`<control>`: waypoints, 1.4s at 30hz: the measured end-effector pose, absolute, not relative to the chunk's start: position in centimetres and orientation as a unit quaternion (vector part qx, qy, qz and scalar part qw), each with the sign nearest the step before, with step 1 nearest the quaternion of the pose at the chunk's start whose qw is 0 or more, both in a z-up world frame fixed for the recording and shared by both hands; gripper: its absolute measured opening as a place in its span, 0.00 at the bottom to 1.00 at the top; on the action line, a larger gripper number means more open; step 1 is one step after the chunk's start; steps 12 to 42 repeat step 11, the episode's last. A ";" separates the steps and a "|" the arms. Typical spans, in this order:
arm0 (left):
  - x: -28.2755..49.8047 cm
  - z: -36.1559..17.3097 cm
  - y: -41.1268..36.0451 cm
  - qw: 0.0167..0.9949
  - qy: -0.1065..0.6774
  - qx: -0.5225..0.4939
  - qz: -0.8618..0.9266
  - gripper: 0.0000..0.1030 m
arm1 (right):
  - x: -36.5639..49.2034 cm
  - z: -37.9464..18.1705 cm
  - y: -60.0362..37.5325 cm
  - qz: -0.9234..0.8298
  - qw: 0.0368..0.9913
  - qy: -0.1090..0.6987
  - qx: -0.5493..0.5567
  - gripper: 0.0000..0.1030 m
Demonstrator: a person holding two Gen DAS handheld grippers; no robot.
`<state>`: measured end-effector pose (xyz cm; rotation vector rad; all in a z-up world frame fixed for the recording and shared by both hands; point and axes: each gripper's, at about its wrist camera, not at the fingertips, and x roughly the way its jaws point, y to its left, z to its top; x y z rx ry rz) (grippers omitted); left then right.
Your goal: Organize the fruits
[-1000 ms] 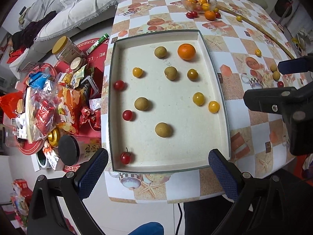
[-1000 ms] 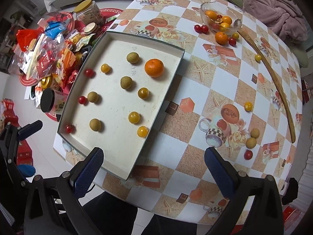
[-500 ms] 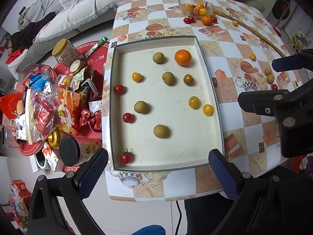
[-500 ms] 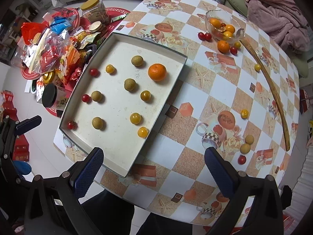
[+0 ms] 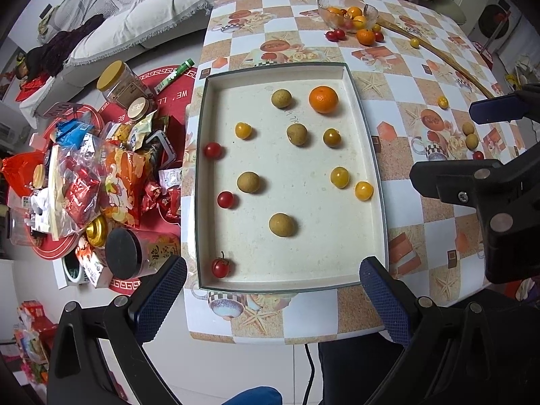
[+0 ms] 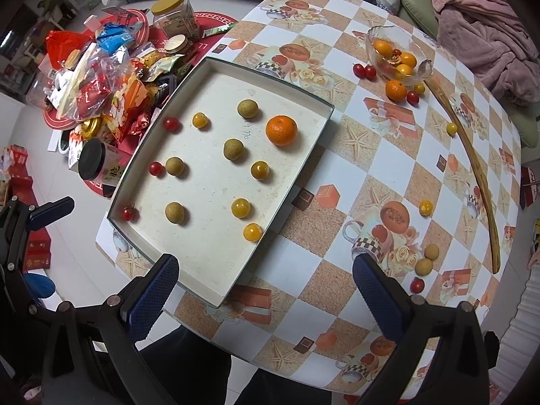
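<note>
A heap of snack packets (image 5: 91, 182) is piled left of the bench (image 5: 303, 317). A yellow-lidded jar (image 5: 119, 82) is stood behind the heap. A pink blanket (image 6: 482, 23) is draped beyond the bench.

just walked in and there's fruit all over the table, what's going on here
A person holds a two-finger tool in each hand over a checkered table, sorting fruit. Both the left tool and the right tool are open and hold nothing. The shallow tray already carries one orange, four brownish-green fruits, four yellow ones and three cherry tomatoes. More fruit lies loose on the table, and some sits in a glass bowl at the far end.
</note>
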<state>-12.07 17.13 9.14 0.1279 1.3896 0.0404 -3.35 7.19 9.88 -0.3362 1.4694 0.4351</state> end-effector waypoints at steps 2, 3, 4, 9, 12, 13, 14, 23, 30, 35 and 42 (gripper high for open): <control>-12.1 9.1 17.1 0.765 0.641 0.058 0.019 1.00 | -3.3 9.9 7.2 0.198 0.708 0.661 -0.151 1.00; -12.1 9.0 17.1 0.763 0.643 0.058 0.019 1.00 | -3.3 9.8 7.2 0.198 0.707 0.662 -0.150 1.00; -12.1 8.9 17.1 0.762 0.645 0.057 0.019 1.00 | -3.3 9.8 7.2 0.199 0.706 0.663 -0.150 1.00; -12.1 9.0 16.9 0.770 0.635 0.057 0.021 1.00 | -3.2 9.7 7.1 0.197 0.706 0.664 -0.149 1.00; -12.0 9.1 16.7 0.773 0.631 0.061 0.018 1.00 | -3.0 9.6 6.9 0.197 0.705 0.664 -0.149 1.00; -12.0 9.1 16.7 0.773 0.631 0.061 0.018 1.00 | -3.0 9.6 6.9 0.197 0.705 0.664 -0.149 1.00; -12.0 9.1 16.7 0.773 0.631 0.061 0.018 1.00 | -3.0 9.6 6.9 0.197 0.705 0.664 -0.149 1.00; -12.0 9.1 16.7 0.773 0.631 0.061 0.018 1.00 | -3.0 9.6 6.9 0.197 0.705 0.664 -0.149 1.00; -12.0 9.1 16.7 0.773 0.631 0.061 0.018 1.00 | -3.0 9.6 6.9 0.197 0.705 0.664 -0.149 1.00; -12.0 9.1 16.7 0.773 0.631 0.061 0.018 1.00 | -3.0 9.6 6.9 0.197 0.705 0.664 -0.149 1.00; -12.0 9.1 16.7 0.773 0.631 0.061 0.018 1.00 | -3.0 9.6 6.9 0.197 0.705 0.664 -0.149 1.00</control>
